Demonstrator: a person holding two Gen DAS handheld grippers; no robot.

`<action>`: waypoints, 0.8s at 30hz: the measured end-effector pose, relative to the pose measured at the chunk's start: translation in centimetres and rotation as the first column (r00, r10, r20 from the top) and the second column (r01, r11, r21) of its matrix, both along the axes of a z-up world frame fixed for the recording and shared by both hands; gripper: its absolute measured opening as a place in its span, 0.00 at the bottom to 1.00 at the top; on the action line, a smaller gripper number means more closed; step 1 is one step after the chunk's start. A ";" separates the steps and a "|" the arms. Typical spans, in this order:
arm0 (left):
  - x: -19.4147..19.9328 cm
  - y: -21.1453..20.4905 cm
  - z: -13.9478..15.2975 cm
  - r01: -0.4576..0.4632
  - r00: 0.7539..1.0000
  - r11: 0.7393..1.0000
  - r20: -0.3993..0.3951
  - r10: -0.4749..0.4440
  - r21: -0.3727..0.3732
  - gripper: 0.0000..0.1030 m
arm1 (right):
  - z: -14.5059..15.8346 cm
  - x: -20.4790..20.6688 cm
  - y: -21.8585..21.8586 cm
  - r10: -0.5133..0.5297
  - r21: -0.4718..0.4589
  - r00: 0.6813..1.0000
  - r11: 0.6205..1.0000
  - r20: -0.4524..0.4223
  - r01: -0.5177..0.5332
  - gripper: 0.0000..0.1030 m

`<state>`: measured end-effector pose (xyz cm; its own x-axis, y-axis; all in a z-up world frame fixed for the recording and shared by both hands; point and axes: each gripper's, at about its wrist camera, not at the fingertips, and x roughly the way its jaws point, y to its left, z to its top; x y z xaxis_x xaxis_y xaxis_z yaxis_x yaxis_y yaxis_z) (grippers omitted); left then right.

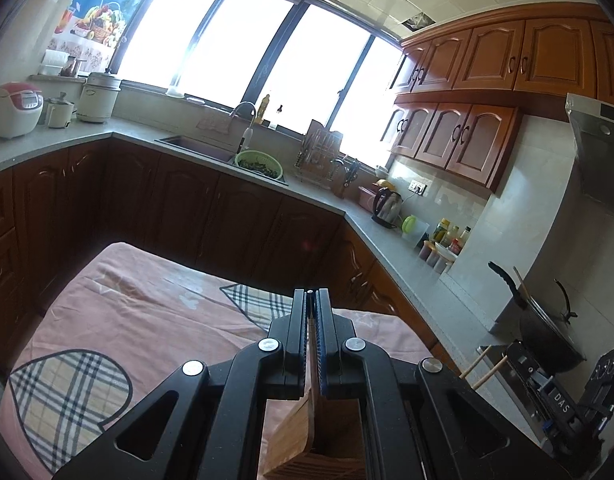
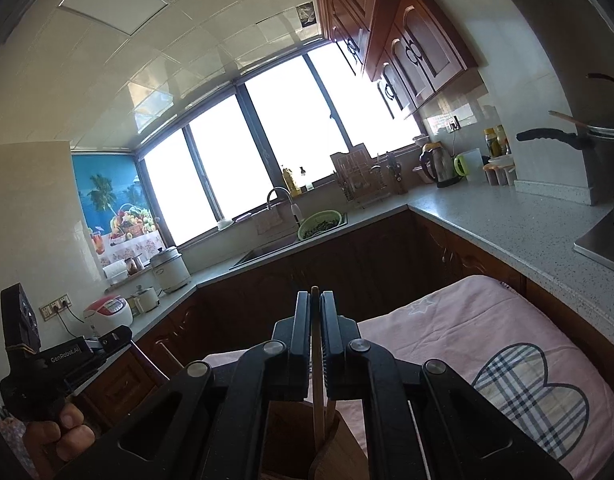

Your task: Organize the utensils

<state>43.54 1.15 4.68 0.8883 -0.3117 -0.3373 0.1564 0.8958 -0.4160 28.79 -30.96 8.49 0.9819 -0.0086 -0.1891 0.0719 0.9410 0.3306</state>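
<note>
My left gripper (image 1: 311,294) is shut on a thin wooden strip, which looks like the wall or divider of a bamboo holder (image 1: 295,428) hanging below its jaws. It is over the table's pink cloth (image 1: 167,312). My right gripper (image 2: 315,294) is shut on a slim wooden handle (image 2: 316,360). That handle runs down to a rounded wooden piece (image 2: 339,456) beside a dark wooden shape I cannot make out. Two pale sticks (image 1: 483,368) show beside the right gripper (image 1: 521,356) in the left wrist view. A hand (image 2: 63,428) holds the left gripper (image 2: 119,338) at the far left.
A grey counter (image 2: 507,224) wraps around the table, carrying a kettle (image 1: 387,204), bottles, a dish rack (image 1: 319,152) and rice cookers (image 1: 15,110). A sink (image 1: 195,146) with a green colander (image 1: 259,164) lies under the window. A black pot (image 1: 547,332) sits on the stove.
</note>
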 end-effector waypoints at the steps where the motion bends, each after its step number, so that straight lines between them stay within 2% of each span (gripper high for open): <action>1: 0.3 -0.1 -0.3 0.002 1.000 1.000 -0.007 -0.002 0.000 0.02 | -0.5 0.0 0.0 -0.005 0.008 1.000 1.000 -0.001 0.005 0.04; 6: 1.5 -1.4 -0.7 0.025 0.999 1.000 -0.024 -0.025 0.018 0.02 | -2.3 0.4 0.1 -0.006 0.030 0.999 1.000 -0.034 0.007 0.05; 13: 2.4 -1.6 -1.0 0.037 0.998 0.998 -0.044 -0.035 0.046 0.03 | -1.8 0.6 0.2 -0.001 0.016 0.999 1.000 -0.050 0.002 0.05; 24: 1.8 -0.6 -1.3 0.044 0.998 0.998 -0.052 -0.042 0.034 0.03 | -1.8 0.9 0.0 0.002 0.024 0.997 1.000 -0.078 0.000 0.05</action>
